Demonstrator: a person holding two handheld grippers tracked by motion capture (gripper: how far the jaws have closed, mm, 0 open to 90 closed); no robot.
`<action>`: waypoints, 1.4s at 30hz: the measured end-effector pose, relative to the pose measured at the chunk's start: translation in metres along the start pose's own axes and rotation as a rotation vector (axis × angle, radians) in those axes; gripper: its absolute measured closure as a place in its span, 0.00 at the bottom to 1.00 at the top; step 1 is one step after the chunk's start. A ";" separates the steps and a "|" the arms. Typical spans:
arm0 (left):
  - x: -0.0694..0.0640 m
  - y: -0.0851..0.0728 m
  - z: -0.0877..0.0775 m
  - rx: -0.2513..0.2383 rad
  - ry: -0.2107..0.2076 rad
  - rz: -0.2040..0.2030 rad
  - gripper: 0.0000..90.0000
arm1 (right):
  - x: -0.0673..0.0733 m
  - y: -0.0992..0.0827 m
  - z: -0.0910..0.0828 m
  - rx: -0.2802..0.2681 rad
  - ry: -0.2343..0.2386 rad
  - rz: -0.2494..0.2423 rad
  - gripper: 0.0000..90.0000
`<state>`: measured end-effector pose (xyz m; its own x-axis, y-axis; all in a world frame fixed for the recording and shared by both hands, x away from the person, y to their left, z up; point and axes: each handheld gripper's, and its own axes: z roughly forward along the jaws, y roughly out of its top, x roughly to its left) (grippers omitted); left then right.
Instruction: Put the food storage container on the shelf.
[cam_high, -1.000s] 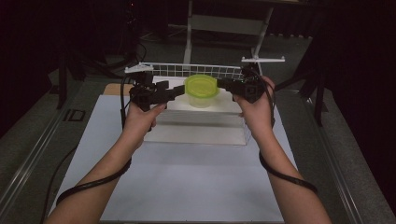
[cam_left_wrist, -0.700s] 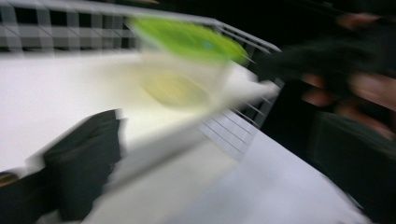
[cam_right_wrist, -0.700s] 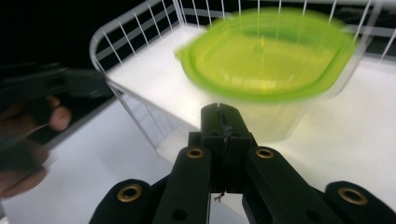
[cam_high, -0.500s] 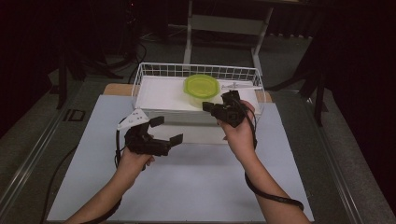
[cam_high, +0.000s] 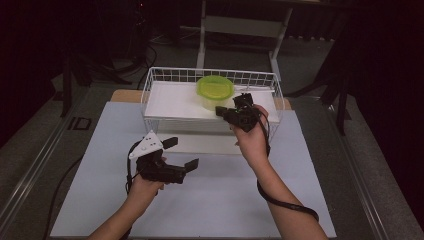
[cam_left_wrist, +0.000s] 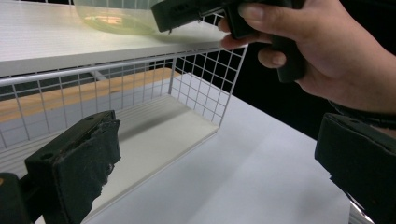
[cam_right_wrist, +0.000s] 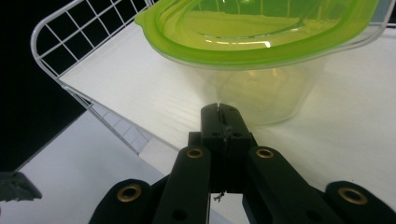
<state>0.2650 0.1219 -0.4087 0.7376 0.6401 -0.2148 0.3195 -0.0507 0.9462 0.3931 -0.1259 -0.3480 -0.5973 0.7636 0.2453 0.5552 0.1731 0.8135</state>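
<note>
A clear plastic container with a green lid (cam_high: 215, 89) stands on the white upper shelf (cam_high: 170, 100) of a white wire basket (cam_high: 210, 70). My right gripper (cam_high: 221, 111) is shut with nothing in it. It hovers just in front of the container (cam_right_wrist: 261, 93), its closed tips (cam_right_wrist: 219, 109) a little short of the clear wall. My left gripper (cam_high: 181, 153) is low over the white tabletop, in front of the basket's left half. Its jaws (cam_left_wrist: 217, 172) have just opened wide and hold nothing. In the left gripper view the right hand and its gripper (cam_left_wrist: 187, 11) are above the shelf edge.
The basket's lower level (cam_left_wrist: 154, 135) lies under the shelf, behind a wire front. A white sheet (cam_high: 215, 200) covers the table between the basket and me. Dark floor, stand legs and cables surround the table.
Both hands have drawn back and sunk from the container's sides, the left one farther toward the front left. The left jaws opened wide, the right ones shut. The container stays on the shelf.
</note>
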 end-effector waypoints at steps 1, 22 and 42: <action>0.000 0.000 0.000 0.000 -0.006 0.000 0.01 | 0.000 0.000 0.000 0.001 -0.002 0.002 1.00; -0.018 0.001 -0.014 -0.062 -0.069 0.098 0.01 | 0.036 -0.040 -0.050 -0.110 0.152 -0.195 0.21; -0.033 -0.020 -0.014 -0.046 -0.081 0.158 0.01 | 0.029 -0.099 -0.062 -0.155 0.158 -0.236 0.15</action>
<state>0.2261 0.1126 -0.4169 0.8225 0.5632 -0.0800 0.1700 -0.1092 0.9794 0.2847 -0.1594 -0.3890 -0.7884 0.6054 0.1092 0.3032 0.2281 0.9252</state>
